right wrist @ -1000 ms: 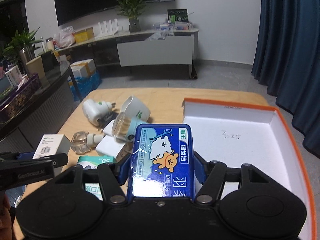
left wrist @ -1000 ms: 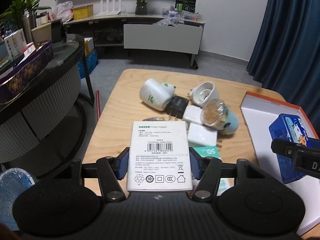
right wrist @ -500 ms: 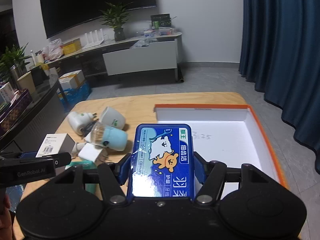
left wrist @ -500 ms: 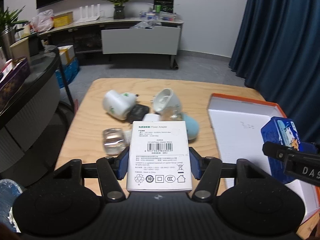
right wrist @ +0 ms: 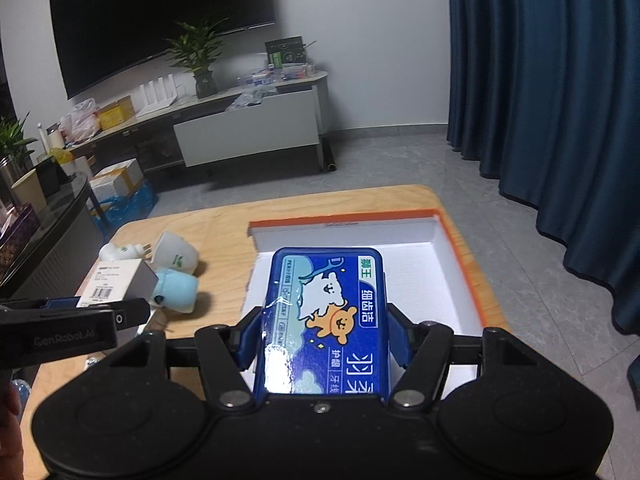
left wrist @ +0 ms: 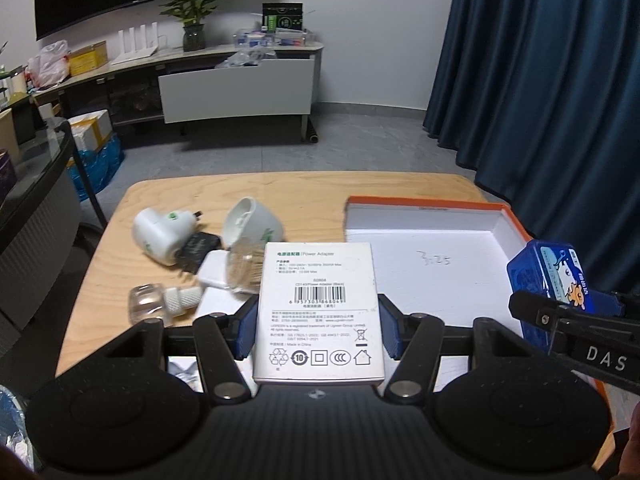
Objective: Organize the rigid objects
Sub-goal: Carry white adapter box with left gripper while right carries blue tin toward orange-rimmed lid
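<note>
My left gripper [left wrist: 318, 330] is shut on a white power adapter box [left wrist: 318, 312] and holds it above the wooden table [left wrist: 180, 192], near the left edge of an orange-rimmed white tray [left wrist: 432, 260]. My right gripper [right wrist: 324, 336] is shut on a blue floss box [right wrist: 326, 320] and holds it over the near part of the tray [right wrist: 420, 264]. The blue floss box also shows at the right of the left wrist view [left wrist: 548, 280]. The white box also shows at the left of the right wrist view [right wrist: 116, 282].
Loose items lie on the table left of the tray: a white plug-in device [left wrist: 162, 236], a white cup [left wrist: 252, 220], a black adapter [left wrist: 198, 246], a white charger [left wrist: 214, 274], a clear bottle [left wrist: 152, 302] and a pale blue device [right wrist: 176, 290]. A dark counter [left wrist: 32, 200] stands left.
Both grippers have moved right and up with their boxes, toward the tray. The tray now fills more of both views and the loose items have shifted left.
</note>
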Demonstrator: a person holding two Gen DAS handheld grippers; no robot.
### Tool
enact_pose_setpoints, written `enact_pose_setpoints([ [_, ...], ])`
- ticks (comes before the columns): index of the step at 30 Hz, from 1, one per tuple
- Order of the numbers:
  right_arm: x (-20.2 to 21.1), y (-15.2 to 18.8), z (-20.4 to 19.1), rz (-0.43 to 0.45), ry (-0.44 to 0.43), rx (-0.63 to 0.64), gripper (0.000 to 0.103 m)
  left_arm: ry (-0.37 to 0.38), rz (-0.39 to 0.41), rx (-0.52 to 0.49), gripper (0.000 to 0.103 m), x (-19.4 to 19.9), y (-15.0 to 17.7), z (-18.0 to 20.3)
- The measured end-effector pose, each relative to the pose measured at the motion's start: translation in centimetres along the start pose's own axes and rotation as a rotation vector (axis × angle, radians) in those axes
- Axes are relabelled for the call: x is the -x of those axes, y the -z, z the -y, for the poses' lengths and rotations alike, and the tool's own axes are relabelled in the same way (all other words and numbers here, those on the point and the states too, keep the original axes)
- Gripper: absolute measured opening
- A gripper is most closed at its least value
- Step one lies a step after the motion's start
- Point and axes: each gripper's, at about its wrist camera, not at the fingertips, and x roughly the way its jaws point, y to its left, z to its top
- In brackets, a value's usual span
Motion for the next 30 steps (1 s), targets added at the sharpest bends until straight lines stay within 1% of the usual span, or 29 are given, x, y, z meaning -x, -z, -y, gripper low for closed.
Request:
enact_pose_setpoints([
  [11,0.2,-1.2,4.3,0.02,0.034,-0.017,0.075,0.037,0.006,-0.055,0.06,-1.3,-1.4,4.7],
  [16,-0.1,-1.6,5.8,0.019,0.04,-0.027,0.075,0.054,0.005,-0.072,0.06,-1.9,-1.8,6.3],
  [22,-0.8,-1.9,6.4,0.014,0.04,-0.029,0.075,0.06,0.005,-0.079,0.06,-2.6,-2.2,7.3],
  [30,-2.7,-2.4,6.4,-0.007,0.029,-0.011,0.075,0.056,-0.006,-0.066,0.06,-3.5,-2.5,7.3],
])
